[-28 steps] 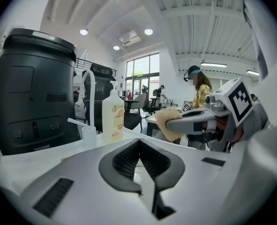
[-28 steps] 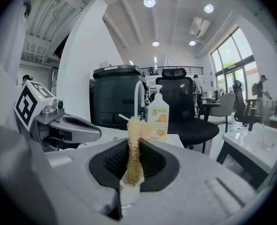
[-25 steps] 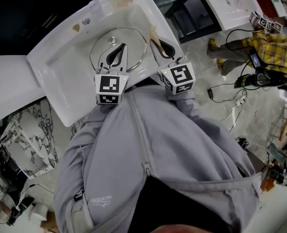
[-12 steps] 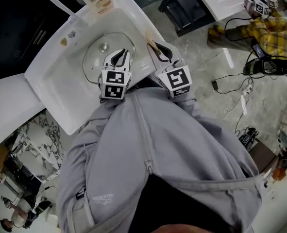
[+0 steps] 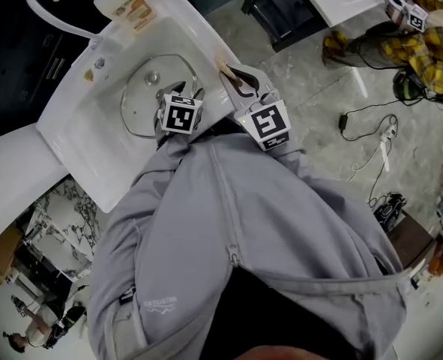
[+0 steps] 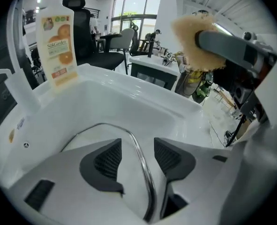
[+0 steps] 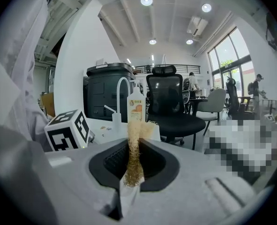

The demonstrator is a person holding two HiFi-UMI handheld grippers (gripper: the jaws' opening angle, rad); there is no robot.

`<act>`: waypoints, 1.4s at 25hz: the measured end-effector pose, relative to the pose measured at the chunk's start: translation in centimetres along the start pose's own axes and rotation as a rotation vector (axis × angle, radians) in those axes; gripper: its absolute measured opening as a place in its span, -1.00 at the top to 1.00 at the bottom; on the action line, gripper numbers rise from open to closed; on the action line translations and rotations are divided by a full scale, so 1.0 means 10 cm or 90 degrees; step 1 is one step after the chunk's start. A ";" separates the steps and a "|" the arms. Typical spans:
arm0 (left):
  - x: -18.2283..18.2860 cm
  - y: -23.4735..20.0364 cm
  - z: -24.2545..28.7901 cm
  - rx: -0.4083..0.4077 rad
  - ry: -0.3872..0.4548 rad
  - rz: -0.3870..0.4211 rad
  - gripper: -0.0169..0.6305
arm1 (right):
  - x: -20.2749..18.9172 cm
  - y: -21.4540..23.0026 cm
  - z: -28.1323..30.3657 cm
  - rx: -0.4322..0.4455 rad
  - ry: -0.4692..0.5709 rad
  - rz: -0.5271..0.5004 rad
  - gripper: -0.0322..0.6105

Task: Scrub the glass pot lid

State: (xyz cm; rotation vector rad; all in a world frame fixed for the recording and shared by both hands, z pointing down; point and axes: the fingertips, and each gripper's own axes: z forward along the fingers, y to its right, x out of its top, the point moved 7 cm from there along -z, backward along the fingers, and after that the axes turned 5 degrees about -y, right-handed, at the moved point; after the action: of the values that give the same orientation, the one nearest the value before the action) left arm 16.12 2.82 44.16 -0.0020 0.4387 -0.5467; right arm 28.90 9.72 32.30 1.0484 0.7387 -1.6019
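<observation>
Head view: a person's grey jacket (image 5: 228,231) fills the lower frame, and past it, at upper left, sits a white sink (image 5: 71,126) with the glass lid (image 5: 139,103) lying in its basin, knob (image 5: 153,77) upward, nearer the basin's right side. A curved white tap (image 5: 45,10) rises at the sink's far edge, and a soap bottle (image 5: 120,2) with an orange label stands on the rim just beside it. The left gripper (image 5: 182,90) points steeply down into the basin over the lid's near edge, its marker cube (image 5: 181,115) facing up. The left gripper view shows its jaws apart, having just been opening; the lid's metal rim (image 6: 145,182) runs between the two ribbed pads (image 6: 108,161), and neither pad presses on it. In that view the bottle (image 6: 57,46) stands at the far left of the sink (image 6: 143,97). The right gripper (image 5: 232,77) is held just right of the left one, over the sink's right rim and outside the lid's outline, pointing only slightly downward. Its own view shows the jaws of the right gripper (image 7: 131,172) closed on a thin, straw-coloured fibre scrubber (image 7: 134,153), which stands on edge between the pads and sticks out past the tips. The same scrubber (image 6: 194,36) shows at the top right of the left gripper view, well above the lid.
</observation>
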 end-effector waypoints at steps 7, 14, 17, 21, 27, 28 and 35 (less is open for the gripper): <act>0.03 0.00 0.34 0.029 -0.115 0.008 0.33 | -0.07 0.17 -0.01 0.008 0.004 -0.001 0.79; 0.01 -0.02 0.47 0.062 -0.179 0.022 0.33 | -0.08 0.28 -0.04 0.010 0.017 0.004 0.79; 0.01 0.00 0.45 0.078 -0.179 0.037 0.38 | -0.05 0.28 -0.03 0.015 0.026 0.004 0.79; 0.03 0.02 0.30 0.094 -0.160 0.059 0.48 | 0.01 0.25 0.01 0.029 0.035 -0.003 0.79; 0.12 -0.13 -0.19 0.132 -0.087 0.020 0.61 | 0.11 0.16 0.14 0.064 0.049 -0.015 0.79; 0.12 -0.16 -0.27 0.139 -0.075 0.013 0.65 | 0.13 0.14 0.17 0.070 0.051 -0.017 0.79; 0.15 -0.37 -0.82 0.120 -0.016 0.019 0.80 | 0.27 -0.10 0.34 0.107 0.067 -0.031 0.79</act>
State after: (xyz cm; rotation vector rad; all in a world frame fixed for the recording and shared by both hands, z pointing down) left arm 12.13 -0.18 36.52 0.1778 0.3614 -0.5562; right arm 26.80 5.88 31.24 1.2518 0.7139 -1.6831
